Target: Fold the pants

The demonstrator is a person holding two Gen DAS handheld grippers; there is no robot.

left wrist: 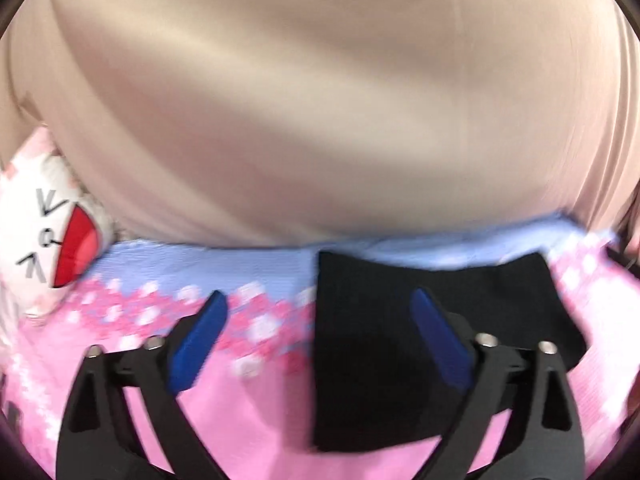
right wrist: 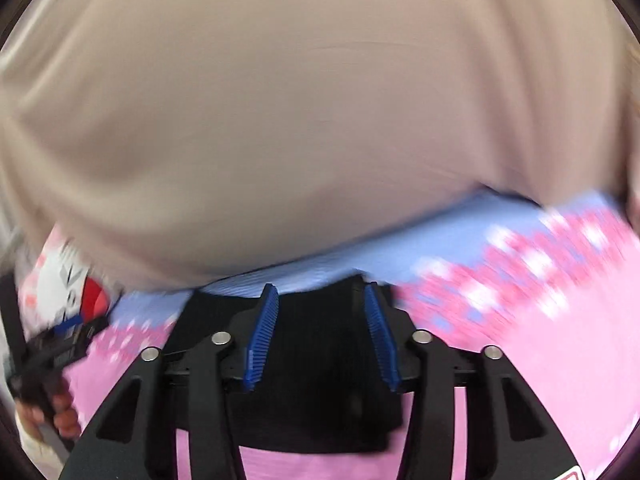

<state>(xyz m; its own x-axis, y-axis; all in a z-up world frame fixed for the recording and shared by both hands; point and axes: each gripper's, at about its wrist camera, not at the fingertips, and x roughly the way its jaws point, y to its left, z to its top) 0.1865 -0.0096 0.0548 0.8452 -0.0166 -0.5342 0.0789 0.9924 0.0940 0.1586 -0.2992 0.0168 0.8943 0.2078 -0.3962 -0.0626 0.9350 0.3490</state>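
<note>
The black pants point(left wrist: 400, 360) lie folded into a small flat block on a pink and blue cover point(left wrist: 260, 400) with white flower spots. In the left view the block's left edge runs straight up and down, with bare pink cover beside it. A big beige cloth point(left wrist: 300, 100) fills the top of both views and ends just past the far edge of the pants, so it shuts off everything behind it. A white plush toy point(left wrist: 44, 240) with a red mouth sits at the far left, partly cut off. Both pictures are blurry, so the folds in the pants are hard to make out. The left gripper point(left wrist: 320, 336) is spread wide, with one blue finger point(left wrist: 200, 344) over the bare cover and the other over the pants, and it holds nothing. The right gripper point(right wrist: 322, 332) is partly spread, its blue ribbed fingers point(right wrist: 262, 336) over the far end of the pants point(right wrist: 320, 400); I cannot tell if they touch the cloth.
</note>
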